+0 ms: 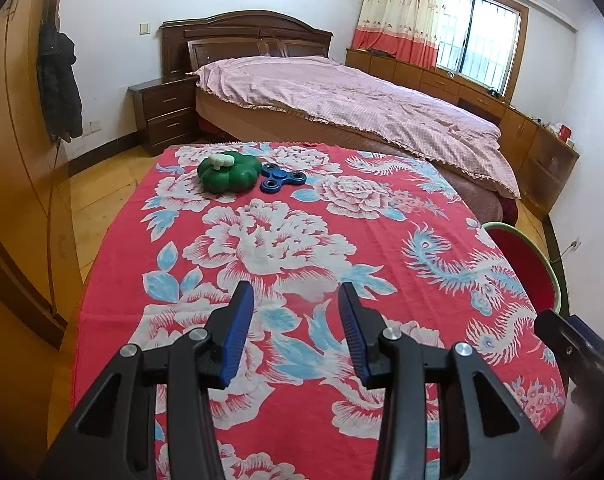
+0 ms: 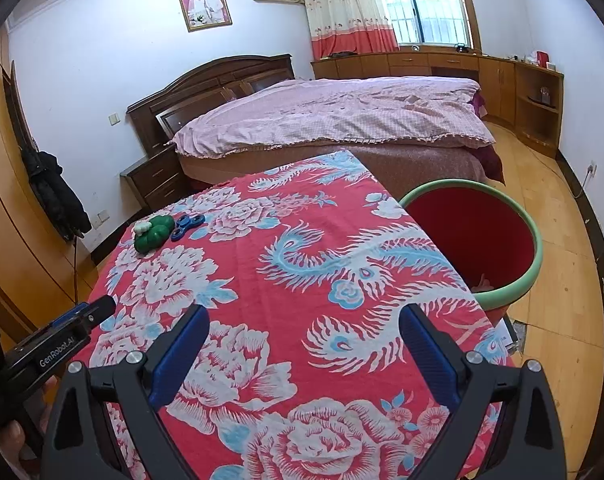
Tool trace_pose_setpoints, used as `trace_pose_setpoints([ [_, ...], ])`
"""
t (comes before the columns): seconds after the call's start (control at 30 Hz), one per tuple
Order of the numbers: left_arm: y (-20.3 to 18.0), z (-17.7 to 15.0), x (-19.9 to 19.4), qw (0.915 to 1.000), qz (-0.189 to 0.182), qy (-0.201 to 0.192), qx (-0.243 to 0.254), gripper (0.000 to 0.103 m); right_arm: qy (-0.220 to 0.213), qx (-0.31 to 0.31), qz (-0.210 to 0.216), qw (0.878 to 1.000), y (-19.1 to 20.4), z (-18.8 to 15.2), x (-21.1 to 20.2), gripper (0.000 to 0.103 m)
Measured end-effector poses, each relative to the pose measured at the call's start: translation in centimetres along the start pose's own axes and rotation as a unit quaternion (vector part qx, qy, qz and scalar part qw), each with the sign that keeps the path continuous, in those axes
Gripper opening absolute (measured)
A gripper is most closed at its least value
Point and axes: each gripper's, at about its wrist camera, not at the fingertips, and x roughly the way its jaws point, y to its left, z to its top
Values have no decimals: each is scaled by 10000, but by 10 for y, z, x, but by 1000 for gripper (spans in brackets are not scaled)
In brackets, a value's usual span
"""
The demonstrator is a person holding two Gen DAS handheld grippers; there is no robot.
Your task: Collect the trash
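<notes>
Green clover-shaped piece (image 1: pixel 229 171) with a white bit on top sits at the table's far left corner, blue fidget spinner (image 1: pixel 283 178) touching or just beside it on its right. Red bin with green rim (image 2: pixel 532 236) stands off the table's right edge (something pale lies inside, unclear what). Best bet: reach the left gripper (image 1: pixel 298 312) far forward, straddle one item only, close square. Left jaws moderately apart, holding nothing. Right gripper (image 2: pixel 302 344) jaws wide apart, also empty, above the floral cloth (image 2: pixel 302 248).
</notes>
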Motion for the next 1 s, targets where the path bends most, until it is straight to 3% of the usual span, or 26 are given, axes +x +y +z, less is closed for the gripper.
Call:
trace_pose_setpoints([
  [1.0,-7,0,2,9999,125,-8,80,44,79,53,40,9999,-4,-1,4,98],
])
